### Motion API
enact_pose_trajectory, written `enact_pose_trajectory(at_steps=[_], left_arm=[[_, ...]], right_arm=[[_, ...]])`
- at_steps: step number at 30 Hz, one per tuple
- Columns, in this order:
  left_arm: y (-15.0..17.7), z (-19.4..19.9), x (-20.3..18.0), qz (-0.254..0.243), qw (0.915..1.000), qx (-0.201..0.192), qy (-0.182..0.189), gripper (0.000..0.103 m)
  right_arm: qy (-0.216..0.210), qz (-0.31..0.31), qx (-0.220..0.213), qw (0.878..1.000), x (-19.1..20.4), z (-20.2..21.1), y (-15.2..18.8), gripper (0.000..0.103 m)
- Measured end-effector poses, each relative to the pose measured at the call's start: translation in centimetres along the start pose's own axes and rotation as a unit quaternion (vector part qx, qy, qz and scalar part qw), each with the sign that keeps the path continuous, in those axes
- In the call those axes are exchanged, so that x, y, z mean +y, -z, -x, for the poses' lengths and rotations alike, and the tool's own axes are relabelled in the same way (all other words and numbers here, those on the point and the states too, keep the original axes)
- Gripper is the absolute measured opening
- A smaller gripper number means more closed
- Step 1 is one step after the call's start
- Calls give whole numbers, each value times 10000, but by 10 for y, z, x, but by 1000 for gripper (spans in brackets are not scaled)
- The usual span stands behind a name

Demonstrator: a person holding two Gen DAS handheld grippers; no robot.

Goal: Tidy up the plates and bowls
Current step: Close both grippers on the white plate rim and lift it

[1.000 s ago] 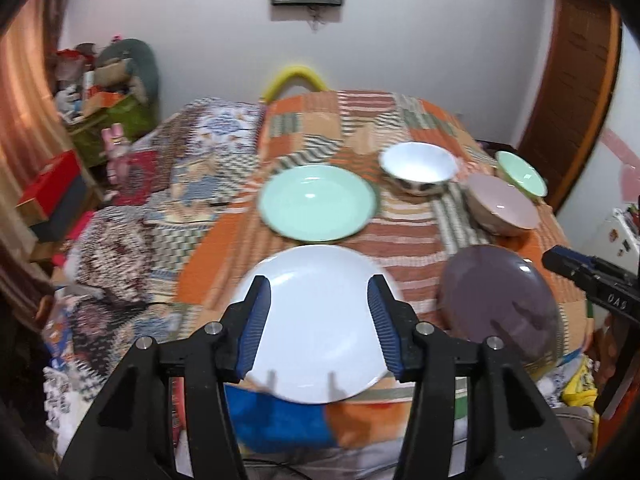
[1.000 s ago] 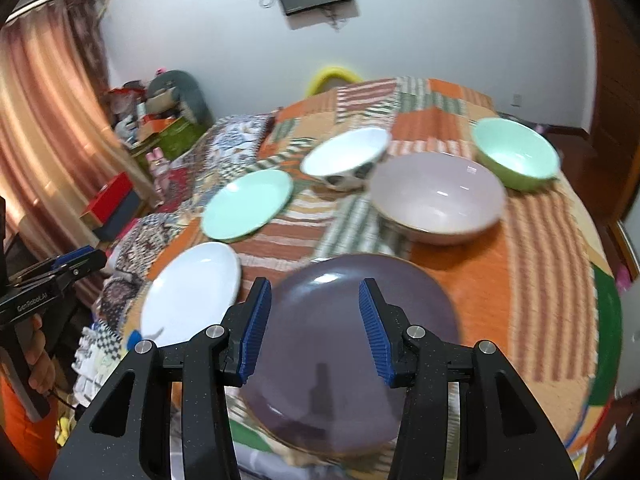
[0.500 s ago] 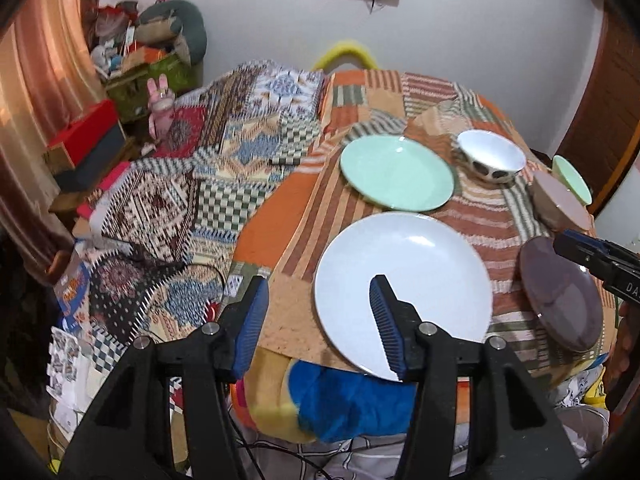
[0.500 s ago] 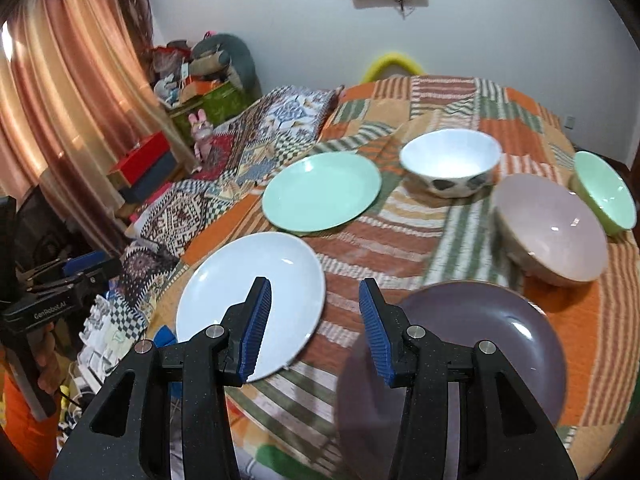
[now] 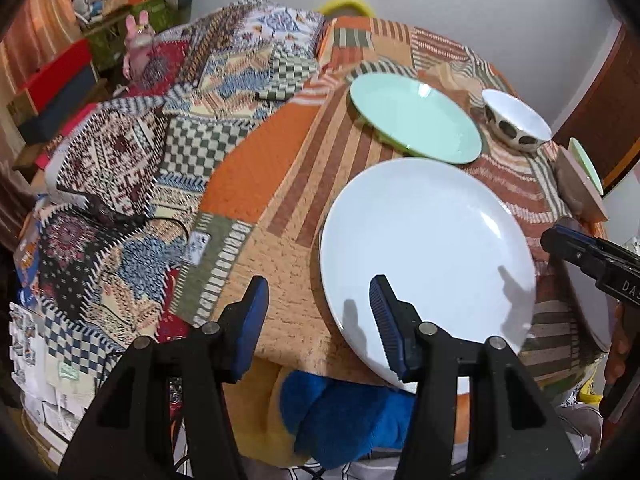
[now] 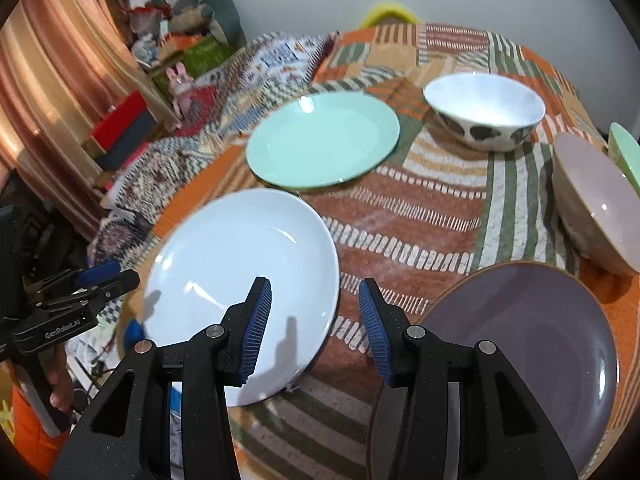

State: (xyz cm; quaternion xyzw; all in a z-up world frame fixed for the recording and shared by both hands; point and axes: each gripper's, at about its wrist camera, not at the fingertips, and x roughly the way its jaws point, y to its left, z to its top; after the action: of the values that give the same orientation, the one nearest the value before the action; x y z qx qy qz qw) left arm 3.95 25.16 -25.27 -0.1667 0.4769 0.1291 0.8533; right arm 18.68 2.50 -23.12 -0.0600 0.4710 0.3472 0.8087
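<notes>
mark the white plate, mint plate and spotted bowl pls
white plate (image 6: pixel 240 264), right wrist view, centre of its face
mint plate (image 6: pixel 322 146), right wrist view, middle of its face
spotted bowl (image 6: pixel 486 130), right wrist view, outer wall with dark spots

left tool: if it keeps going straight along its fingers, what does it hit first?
Probably the patchwork cloth at the table's near edge, just left of the white plate. The left tool is open and empty; its right finger overlaps the plate's rim in the view, so it might clip that. Depth is unclear.

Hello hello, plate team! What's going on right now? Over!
Left gripper open, empty, at white plate's near rim. Right gripper open, empty, between white plate and purple plate. No dishes stacked yet. Nothing in the way.
</notes>
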Motion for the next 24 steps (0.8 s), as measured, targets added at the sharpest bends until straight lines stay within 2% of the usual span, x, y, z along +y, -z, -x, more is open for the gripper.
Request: enact_pose_trajectory(at_steps=[5,8,12,15,20,24], left_arm=[[-2,-14,2,-4,9999,46,126,49],[-4,-23,4,7,9996,158,234,41],[-5,-31,7,56,9990,235,373,33],[-6,-33,6,70,9988,194,440,32],[-7,-39,3,119,9972,267,687,26],[-7,-38,1,77,9977,219,643,26]], right_arm=[[35,-104,293,9995,0,-16,0,42],[131,-168,428,9989,0,-25,-2,42],[125,-237,562,9981,-1,-32,-2,34],[120,-277,602,9977,-1,-34,-1,28],[208,-248,683,9971,0,-40,0,27],[302,-26,739,9968,8,-42,1,28]])
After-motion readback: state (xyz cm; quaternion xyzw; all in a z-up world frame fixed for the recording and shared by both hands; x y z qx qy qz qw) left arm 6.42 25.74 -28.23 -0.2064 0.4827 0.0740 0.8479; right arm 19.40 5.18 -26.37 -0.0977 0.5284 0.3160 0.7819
